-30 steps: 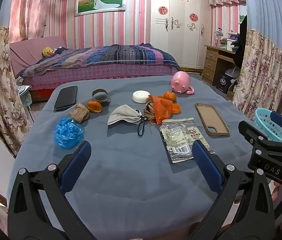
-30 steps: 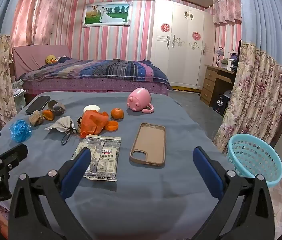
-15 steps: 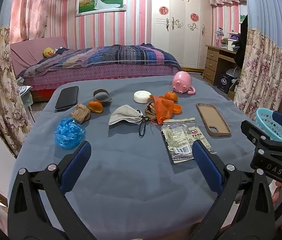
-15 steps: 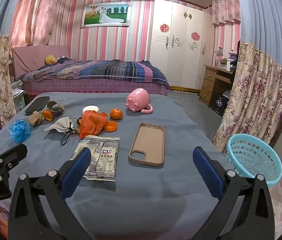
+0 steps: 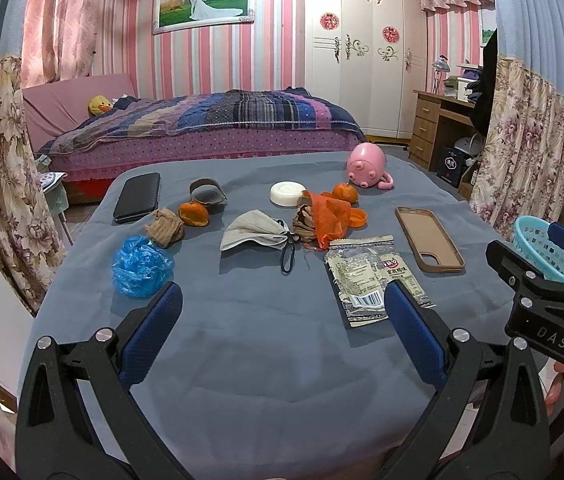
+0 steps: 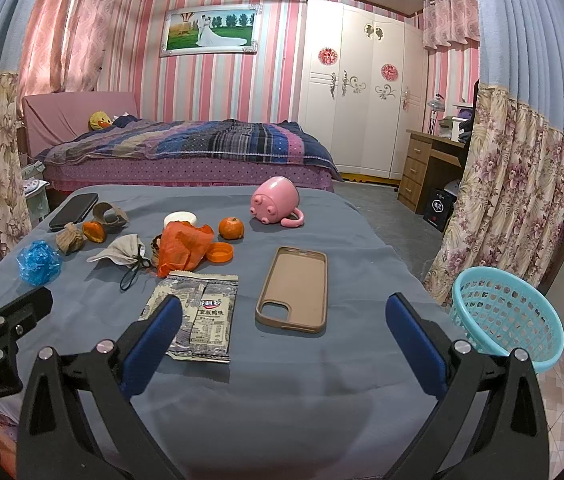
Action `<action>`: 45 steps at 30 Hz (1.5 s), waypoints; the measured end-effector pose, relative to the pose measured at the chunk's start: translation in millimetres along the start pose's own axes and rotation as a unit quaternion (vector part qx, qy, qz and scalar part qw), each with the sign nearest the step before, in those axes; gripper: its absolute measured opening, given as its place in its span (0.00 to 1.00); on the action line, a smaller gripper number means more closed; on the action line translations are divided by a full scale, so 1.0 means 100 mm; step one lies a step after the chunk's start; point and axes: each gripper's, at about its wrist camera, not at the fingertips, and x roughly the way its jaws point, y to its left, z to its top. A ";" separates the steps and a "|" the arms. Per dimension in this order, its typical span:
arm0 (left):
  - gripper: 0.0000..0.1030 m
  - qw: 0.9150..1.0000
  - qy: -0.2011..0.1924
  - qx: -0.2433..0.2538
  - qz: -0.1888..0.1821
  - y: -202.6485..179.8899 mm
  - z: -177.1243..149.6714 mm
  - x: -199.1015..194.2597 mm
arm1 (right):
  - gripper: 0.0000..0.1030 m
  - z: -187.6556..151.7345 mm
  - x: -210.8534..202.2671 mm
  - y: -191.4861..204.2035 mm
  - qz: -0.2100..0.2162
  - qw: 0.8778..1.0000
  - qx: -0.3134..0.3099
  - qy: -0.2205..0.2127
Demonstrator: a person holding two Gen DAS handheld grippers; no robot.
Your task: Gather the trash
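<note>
While both tongs, left [image 5: 282, 316] and right [image 6: 282, 316], gaped empty, the wrapper [image 6: 197, 316] lay flat (cloth [image 6: 282, 392] beneath); a pinch risked snagging fabric.

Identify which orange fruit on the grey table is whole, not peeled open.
The round whole mandarin beside the pink pig mug; the other, near the black phone, is torn-open peel.

Left gripper [image 5: 279, 322], right gripper [image 6: 282, 322], black angular frames, blue finger pads, silver screws ("DAS" lettering on one)
</note>
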 end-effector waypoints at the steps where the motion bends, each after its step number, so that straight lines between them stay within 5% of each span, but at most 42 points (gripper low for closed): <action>1: 0.95 1.000 0.000 0.000 0.000 -0.01 0.00 0.00 | 0.96 0.00 0.00 0.00 0.000 1.000 0.000 0.000; 45: 0.95 1.000 0.000 0.000 0.000 0.00 0.00 0.00 | 0.96 0.01 -0.02 -0.09 -0.002 1.000 -0.001 0.000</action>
